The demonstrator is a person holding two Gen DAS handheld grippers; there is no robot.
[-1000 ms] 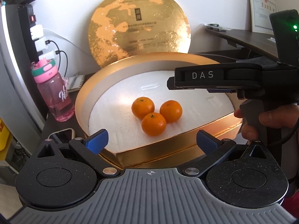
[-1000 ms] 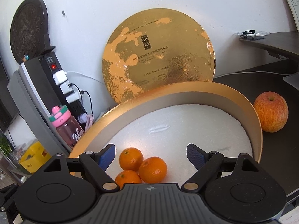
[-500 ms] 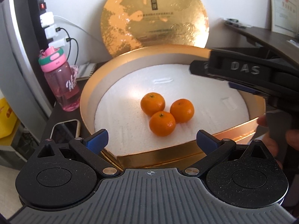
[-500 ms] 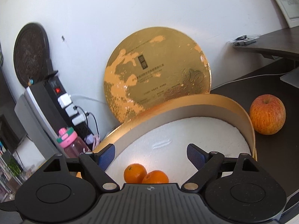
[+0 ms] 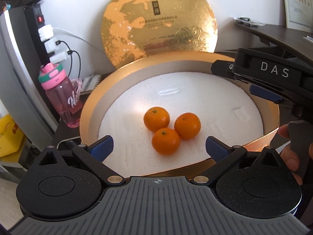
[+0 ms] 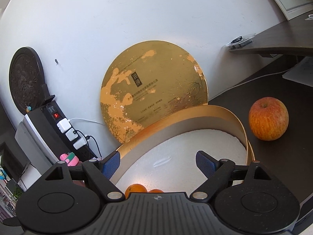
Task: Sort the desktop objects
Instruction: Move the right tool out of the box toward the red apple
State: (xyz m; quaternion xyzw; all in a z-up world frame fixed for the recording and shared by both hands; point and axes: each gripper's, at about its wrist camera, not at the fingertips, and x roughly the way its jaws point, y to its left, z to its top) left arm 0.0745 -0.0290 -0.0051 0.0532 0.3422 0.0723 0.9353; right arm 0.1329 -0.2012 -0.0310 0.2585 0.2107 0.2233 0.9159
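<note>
Dark desk (image 6: 260, 156) against a white wall (image 6: 137, 19). Round gold box (image 5: 86, 117) with white foam floor sits on the desk; three oranges (image 5: 166, 130) clustered touching near its middle. Gold round lid (image 5: 159, 21) leans upright on the wall just behind the box. Apple (image 6: 268, 124) on the desk right of the box, outside it, apart from the rim. Pink water bottle (image 5: 60, 99) stands left of the box, beside a black power strip (image 5: 42, 31) with white plugs. Phone (image 5: 68, 142) lies flat at the box's left front. Dark round plate (image 6: 26, 78) leans on the wall far left. Raised dark shelf (image 6: 283, 41) at right, framed paper above it.

Left gripper (image 5: 158, 146) jaws wide, empty, over the box's near edge, oranges just ahead. Right gripper (image 6: 157, 161) jaws wide, empty, above the box interior; a hand (image 5: 291, 154) grips its handle.
</note>
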